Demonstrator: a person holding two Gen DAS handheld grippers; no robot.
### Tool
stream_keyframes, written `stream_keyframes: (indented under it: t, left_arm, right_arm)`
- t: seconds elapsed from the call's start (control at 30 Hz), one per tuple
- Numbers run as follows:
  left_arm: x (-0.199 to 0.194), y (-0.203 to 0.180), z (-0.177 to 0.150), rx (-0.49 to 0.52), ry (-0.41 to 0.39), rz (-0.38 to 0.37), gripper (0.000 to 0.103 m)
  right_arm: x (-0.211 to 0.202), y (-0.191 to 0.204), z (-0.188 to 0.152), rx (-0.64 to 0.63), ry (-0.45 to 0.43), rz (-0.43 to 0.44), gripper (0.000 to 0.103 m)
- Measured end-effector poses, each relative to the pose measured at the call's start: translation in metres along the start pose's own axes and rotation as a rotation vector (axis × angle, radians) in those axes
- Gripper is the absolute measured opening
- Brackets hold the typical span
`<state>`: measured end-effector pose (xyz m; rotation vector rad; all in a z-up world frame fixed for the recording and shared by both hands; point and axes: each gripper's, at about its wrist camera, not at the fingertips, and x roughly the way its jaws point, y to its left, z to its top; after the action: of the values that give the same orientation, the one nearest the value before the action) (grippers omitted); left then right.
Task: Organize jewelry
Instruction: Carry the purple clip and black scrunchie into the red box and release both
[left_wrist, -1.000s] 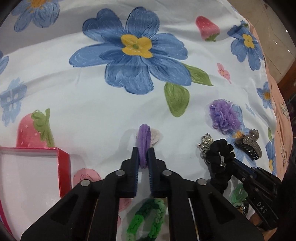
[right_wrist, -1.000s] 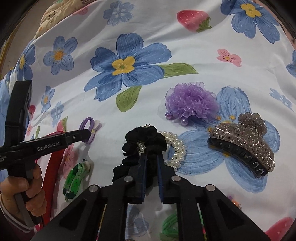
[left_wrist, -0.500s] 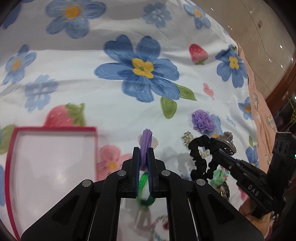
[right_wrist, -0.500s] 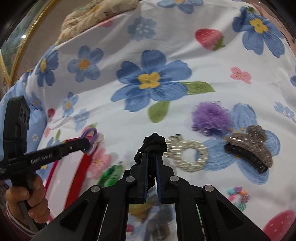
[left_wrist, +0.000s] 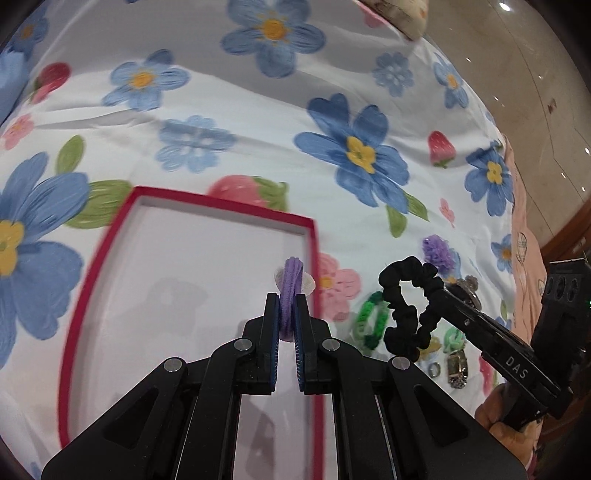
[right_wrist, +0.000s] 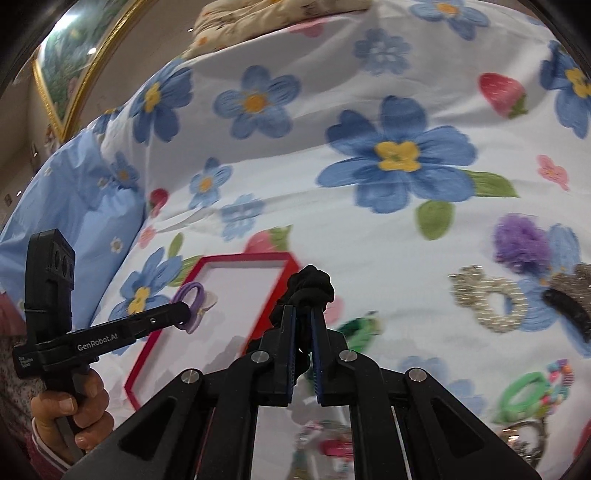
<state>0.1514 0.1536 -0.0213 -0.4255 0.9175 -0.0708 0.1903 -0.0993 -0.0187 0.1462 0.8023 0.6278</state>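
My left gripper (left_wrist: 286, 306) is shut on a purple hair tie (left_wrist: 290, 284) with a pale shell charm and holds it in the air over the right edge of a red-rimmed white box (left_wrist: 110, 258). It also shows in the right wrist view (right_wrist: 184, 312) with the purple tie (right_wrist: 192, 299) above the box (right_wrist: 266, 302). My right gripper (right_wrist: 303, 321) is shut on a black scrunchie (right_wrist: 310, 288), lifted beside the box's right rim. In the left wrist view the scrunchie (left_wrist: 406, 302) hangs from the right gripper (left_wrist: 439, 295).
On the flowered bedspread (right_wrist: 332, 110) lie a pearl bracelet (right_wrist: 487, 299), a purple pom flower (right_wrist: 524, 240), a glitter claw clip (right_wrist: 569, 299), green hair ties (right_wrist: 358, 325) and beaded pieces (right_wrist: 554, 376). A framed picture (right_wrist: 62, 55) hangs at far left.
Both grippers rose and moved left with their ties. The left one now hangs over the red box; the right one has come up beside the box's rim, away from the pearl bracelet.
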Motion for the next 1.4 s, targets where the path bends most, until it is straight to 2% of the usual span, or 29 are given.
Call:
stream_keyframes:
  t: [0.4, 0.8, 1.1, 1.23, 1.33, 1.4]
  left_arm:
    - [-0.001, 0.051, 0.005, -0.070, -0.004, 0.050, 0.006]
    - [0.043, 0.087, 0.017, -0.103, 0.053, 0.108, 0.006]
    - [0.054, 0.098, 0.015, -0.121, 0.072, 0.130, 0.008]
    - [0.054, 0.096, 0.015, -0.111, 0.070, 0.141, 0.014]
    - [0.051, 0.094, 0.016, -0.107, 0.062, 0.149, 0.026]
    - [0.045, 0.093, 0.016, -0.102, 0.047, 0.154, 0.032]
  right_arm:
    - [0.048, 0.063, 0.003, -0.077, 0.060, 0.086, 0.007]
    - [0.122, 0.078, 0.006, -0.109, 0.172, 0.071, 0.007]
    - [0.139, 0.074, 0.001, -0.127, 0.214, 0.043, 0.011]
    - [0.142, 0.073, 0.000, -0.130, 0.223, 0.037, 0.012]
    - [0.140, 0.074, 0.001, -0.129, 0.222, 0.041, 0.014]
    - [0.137, 0.074, 0.003, -0.129, 0.219, 0.043, 0.019]
